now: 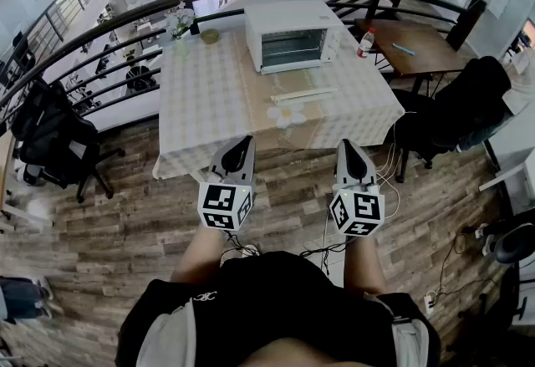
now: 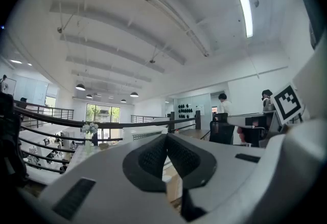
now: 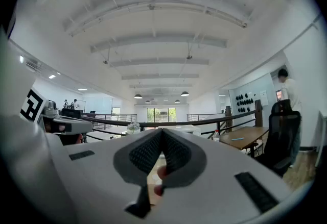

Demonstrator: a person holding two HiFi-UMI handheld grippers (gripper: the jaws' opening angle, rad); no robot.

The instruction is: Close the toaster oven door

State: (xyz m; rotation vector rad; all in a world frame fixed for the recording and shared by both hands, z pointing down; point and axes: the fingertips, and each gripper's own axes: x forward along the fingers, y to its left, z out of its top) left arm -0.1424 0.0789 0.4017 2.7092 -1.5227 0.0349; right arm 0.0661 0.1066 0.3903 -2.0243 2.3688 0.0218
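The left gripper [image 1: 242,145], grey with a marker cube at its back, is held low in front of the person's body with its jaws pressed together on nothing, out over the wooden plank floor [image 1: 125,215] just short of the table's near edge. The white box-shaped metal toaster oven [image 1: 292,35] stands well beyond both grippers, at the far side of the table and slightly right of centre, its front facing the person and a wire rack visible inside. A long pale bar [image 1: 304,94] lies on the cloth just in front of it — whether that is the edge of the lowered door I cannot tell. The right gripper [image 1: 351,148] hangs level with the left one, its jaws closed and empty too. The pale checked tablecloth [image 1: 209,98] covers the whole table; on it, from the left, stand a small vase of white flowers [image 1: 180,24], a little round bowl [image 1: 209,36] and, nearer the person, a white flower-shaped mat [image 1: 287,114]. A black office chair [image 1: 50,135] stands at the left and a dark curved railing [image 1: 125,16] runs behind the table — to the right are a clear bottle with a red cap [image 1: 365,42], a brown wooden side table [image 1: 422,48] and another black chair [image 1: 468,106].
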